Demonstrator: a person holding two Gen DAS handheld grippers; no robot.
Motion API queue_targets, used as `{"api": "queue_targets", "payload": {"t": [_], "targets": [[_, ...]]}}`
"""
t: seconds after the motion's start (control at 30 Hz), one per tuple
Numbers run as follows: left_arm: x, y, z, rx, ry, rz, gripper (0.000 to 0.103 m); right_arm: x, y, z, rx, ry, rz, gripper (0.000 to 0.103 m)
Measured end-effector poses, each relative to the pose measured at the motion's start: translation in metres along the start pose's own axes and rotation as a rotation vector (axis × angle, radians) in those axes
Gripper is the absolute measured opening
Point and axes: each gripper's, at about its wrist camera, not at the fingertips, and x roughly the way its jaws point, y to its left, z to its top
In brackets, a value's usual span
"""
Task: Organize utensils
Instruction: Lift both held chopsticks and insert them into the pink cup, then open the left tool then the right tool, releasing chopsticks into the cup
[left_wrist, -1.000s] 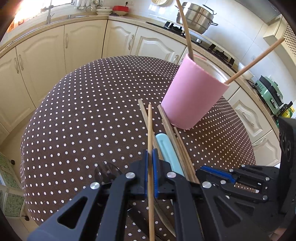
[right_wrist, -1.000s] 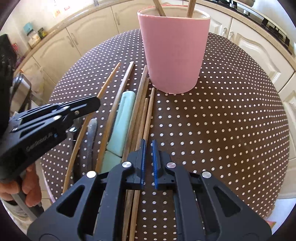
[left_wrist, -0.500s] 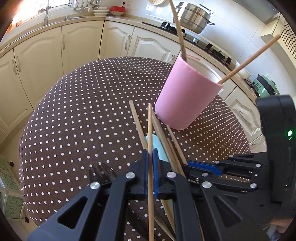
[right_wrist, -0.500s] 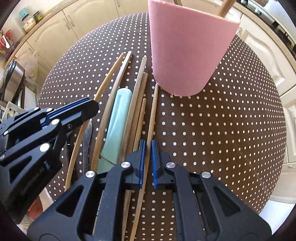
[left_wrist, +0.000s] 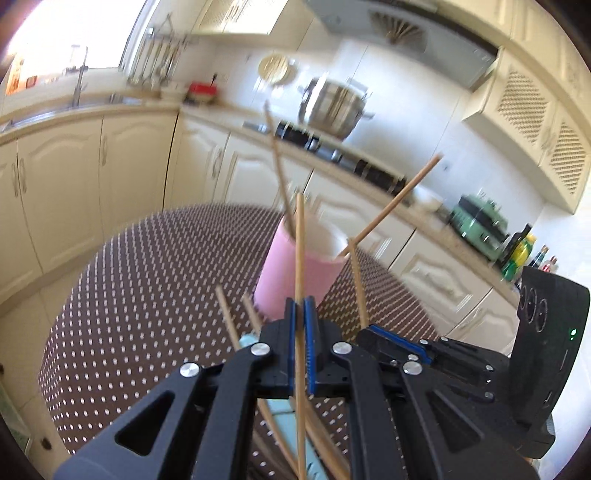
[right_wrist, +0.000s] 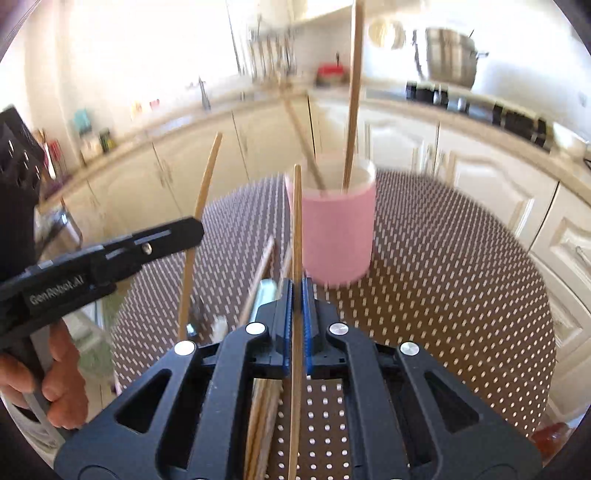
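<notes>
A pink cup (left_wrist: 295, 273) (right_wrist: 338, 229) stands on the dotted table and holds two wooden chopsticks (right_wrist: 352, 96). My left gripper (left_wrist: 300, 306) is shut on a wooden chopstick (left_wrist: 300, 243), lifted and tilted up toward the cup. It also shows in the right wrist view (right_wrist: 166, 236) with its chopstick (right_wrist: 201, 206). My right gripper (right_wrist: 297, 288) is shut on another wooden chopstick (right_wrist: 296, 221), raised in front of the cup; it shows in the left wrist view (left_wrist: 373, 330). Several chopsticks (left_wrist: 229, 317) and a pale green handle (right_wrist: 264, 291) lie on the table below.
The round table has a brown polka-dot cloth (right_wrist: 443, 258). Kitchen cabinets (left_wrist: 129, 166), a sink, a stove and a steel pot (left_wrist: 332, 107) stand behind. A hand (right_wrist: 62, 369) holds the left gripper's handle.
Both grippers have lifted and tilted up, each raising its chopstick off the table toward the cup's rim. The right gripper has closed on a chopstick. The views are blurred by motion.
</notes>
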Motion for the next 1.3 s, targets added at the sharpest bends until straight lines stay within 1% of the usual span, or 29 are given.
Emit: {"api": "queue_targets", "payload": {"t": [0.07, 0.2, 0.27, 0.33, 0.47, 0.57, 0.63, 0.7, 0.77, 0.83, 0.93, 1.0, 1.07, 1.13, 1.3], "targets": [[-0.011, -0.007, 0.003, 0.012, -0.048, -0.015, 0.005, -0.016, 0.0, 0.007, 0.012, -0.091, -0.013, 0.006], [-0.029, -0.023, 0.014, 0.054, -0.171, -0.054, 0.005, -0.05, -0.01, 0.018, 0.049, -0.295, -0.034, 0.006], [-0.033, -0.031, 0.02, 0.077, -0.222, -0.06, 0.005, -0.067, -0.012, 0.016, 0.063, -0.363, -0.054, 0.006], [-0.035, -0.037, 0.029, 0.095, -0.267, -0.057, 0.005, -0.075, -0.024, 0.017, 0.077, -0.41, -0.067, 0.006], [-0.03, -0.051, 0.047, 0.106, -0.328, -0.053, 0.005, -0.086, -0.027, 0.03, 0.094, -0.467, -0.105, 0.006], [-0.029, -0.058, 0.058, 0.109, -0.391, -0.041, 0.005, -0.088, -0.047, 0.036, 0.11, -0.491, -0.118, 0.006], [-0.028, -0.062, 0.065, 0.113, -0.444, -0.043, 0.005, -0.087, -0.051, 0.046, 0.114, -0.51, -0.129, 0.006], [-0.026, -0.064, 0.072, 0.11, -0.493, -0.048, 0.005, -0.094, -0.059, 0.047, 0.118, -0.528, -0.137, 0.006], [-0.022, -0.066, 0.079, 0.108, -0.544, -0.051, 0.005, -0.093, -0.063, 0.055, 0.123, -0.545, -0.14, 0.006], [-0.017, -0.067, 0.086, 0.104, -0.589, -0.041, 0.005, -0.091, -0.064, 0.059, 0.123, -0.56, -0.136, 0.006], [-0.015, -0.067, 0.096, 0.094, -0.644, -0.019, 0.005, -0.089, -0.062, 0.065, 0.107, -0.588, -0.151, 0.006], [-0.01, -0.068, 0.098, 0.104, -0.69, -0.003, 0.005, -0.089, -0.061, 0.068, 0.105, -0.605, -0.151, 0.006], [-0.002, -0.069, 0.1, 0.12, -0.704, 0.025, 0.005, -0.085, -0.061, 0.07, 0.106, -0.608, -0.146, 0.006], [0.008, -0.07, 0.1, 0.125, -0.709, 0.035, 0.005, -0.081, -0.061, 0.071, 0.105, -0.605, -0.144, 0.006], [0.033, -0.065, 0.094, 0.119, -0.672, 0.059, 0.005, -0.068, -0.06, 0.071, 0.101, -0.586, -0.135, 0.006]]}}
